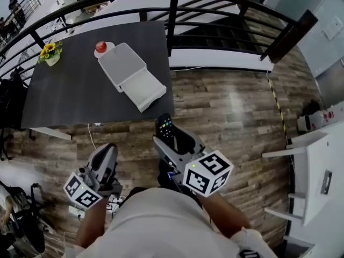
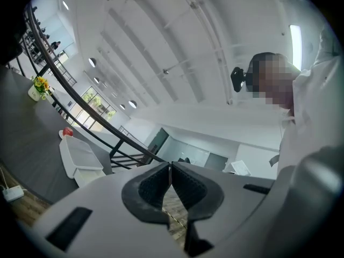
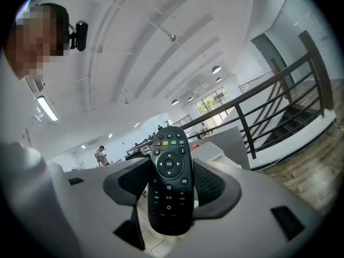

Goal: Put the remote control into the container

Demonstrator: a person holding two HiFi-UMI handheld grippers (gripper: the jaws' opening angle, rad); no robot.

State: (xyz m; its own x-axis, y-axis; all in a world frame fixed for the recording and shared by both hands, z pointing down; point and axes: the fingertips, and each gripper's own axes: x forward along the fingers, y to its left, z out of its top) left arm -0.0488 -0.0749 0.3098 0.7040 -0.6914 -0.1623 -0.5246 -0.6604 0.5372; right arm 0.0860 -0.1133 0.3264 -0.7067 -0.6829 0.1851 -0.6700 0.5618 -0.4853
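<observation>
We are recording the right gripper point(image 3: 170, 172) clamping the remote control point(image 3: 170, 181) between its two jaws. The dark pads are pressing on the remote's long sides, and its button face is turning toward that gripper's camera. In the right gripper view the remote is standing roughly upright, its coloured keys at the top and its lower end hanging below the pads.

In the head view the remote is showing just ahead of the right gripper, over the wooden floor point(image 1: 231, 106) and short of the near edge of the dark table point(image 1: 70, 90). It is not touching the table.

We are noting the left gripper point(image 2: 170, 183) with its jaws closed together and nothing between them. In the head view it is hanging low at the left, also over the floor.

The white container point(image 1: 122, 63) is sitting on the table, well apart from the remote, with its interior showing bare. A red object on a small white dish point(image 1: 102, 48) is resting just beside the container's far corner. A pot of yellow flowers point(image 1: 49, 52) is standing near the table's left edge. A black railing point(image 1: 172, 9) is running behind the table.
</observation>
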